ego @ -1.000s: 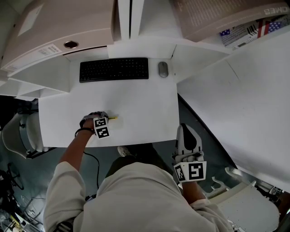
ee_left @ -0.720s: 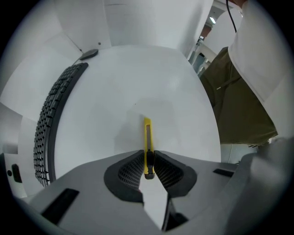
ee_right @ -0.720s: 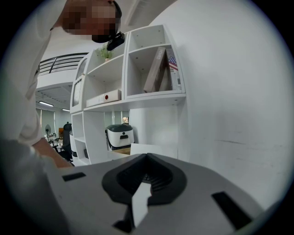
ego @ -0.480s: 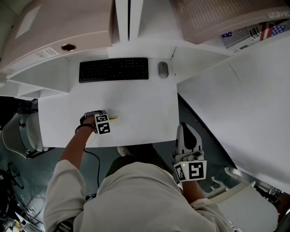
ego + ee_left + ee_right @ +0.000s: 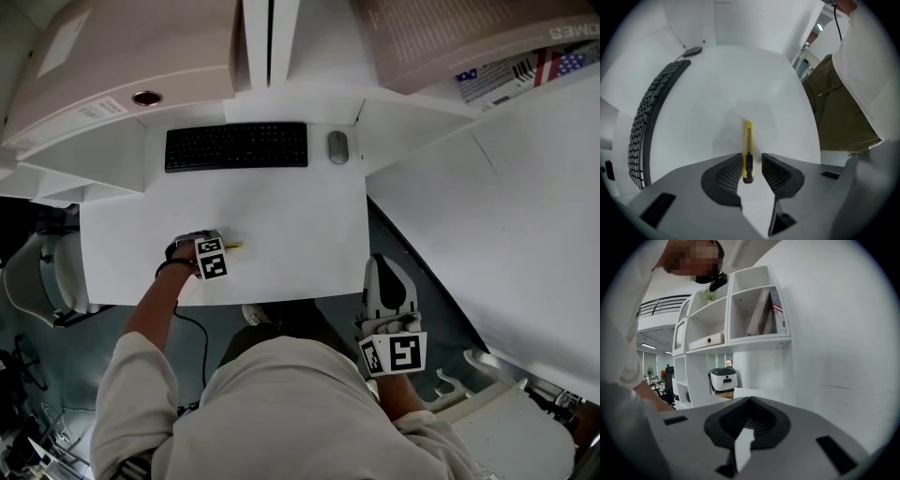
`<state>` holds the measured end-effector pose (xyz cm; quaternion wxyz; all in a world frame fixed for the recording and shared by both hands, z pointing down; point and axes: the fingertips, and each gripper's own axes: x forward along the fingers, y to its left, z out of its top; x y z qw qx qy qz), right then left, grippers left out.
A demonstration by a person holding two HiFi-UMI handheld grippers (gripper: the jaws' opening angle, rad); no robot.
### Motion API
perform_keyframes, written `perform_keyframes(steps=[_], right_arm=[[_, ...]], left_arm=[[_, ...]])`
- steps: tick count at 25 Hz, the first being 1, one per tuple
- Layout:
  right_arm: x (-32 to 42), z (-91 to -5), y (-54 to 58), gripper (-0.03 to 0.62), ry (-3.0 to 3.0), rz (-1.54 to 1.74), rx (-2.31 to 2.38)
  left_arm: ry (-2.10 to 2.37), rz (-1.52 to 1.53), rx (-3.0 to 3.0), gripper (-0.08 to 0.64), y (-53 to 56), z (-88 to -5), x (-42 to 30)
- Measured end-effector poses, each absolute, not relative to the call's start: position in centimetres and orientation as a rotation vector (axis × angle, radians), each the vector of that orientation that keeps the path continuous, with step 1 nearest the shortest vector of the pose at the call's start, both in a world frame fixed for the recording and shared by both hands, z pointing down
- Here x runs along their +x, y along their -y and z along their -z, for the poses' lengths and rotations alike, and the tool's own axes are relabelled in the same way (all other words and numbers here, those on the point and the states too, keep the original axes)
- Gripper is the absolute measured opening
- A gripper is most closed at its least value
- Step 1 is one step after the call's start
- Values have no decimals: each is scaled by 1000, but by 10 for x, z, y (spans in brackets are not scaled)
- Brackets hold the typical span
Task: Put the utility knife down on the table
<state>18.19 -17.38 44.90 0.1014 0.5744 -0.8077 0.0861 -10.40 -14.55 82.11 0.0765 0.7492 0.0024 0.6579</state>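
The left gripper (image 5: 751,159) points straight down over the near-left part of the bench (image 5: 717,79). Its jaws have just been opening and now stand apart. The utility knife (image 5: 748,140) sits between them, lying flat on the white surface. Its black end is level with the pads and its yellow body reaches out past them. The right pad stands clear of it. The left pad is just beside it, and I cannot tell whether they touch. With the knife's weight on the bench and no squeeze on it, I judge the put-down all but done. The straight-down pose probably let the knife be set flat.

Beyond the knife the bench is bare up to the keyboard (image 5: 236,144) and mouse (image 5: 337,144) along the far edge.

The right gripper (image 5: 749,417) hangs off the bench's near-right corner, jaws closed together on nothing. It seems simply parked out of the way.
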Motion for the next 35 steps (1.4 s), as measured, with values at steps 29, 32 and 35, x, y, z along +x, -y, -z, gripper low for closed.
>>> perform_keyframes(steps=[29, 32, 35], right_arm=[[135, -421, 166, 3, 2544, -182, 1575], [126, -415, 164, 3, 2571, -167, 1550], [117, -410, 162, 3, 2600, -154, 1525]], left_arm=[[632, -1578, 2387, 147, 170, -713, -118], [736, -1497, 2409, 144, 170, -687, -120], [852, -1393, 2425, 140, 169, -659, -124]])
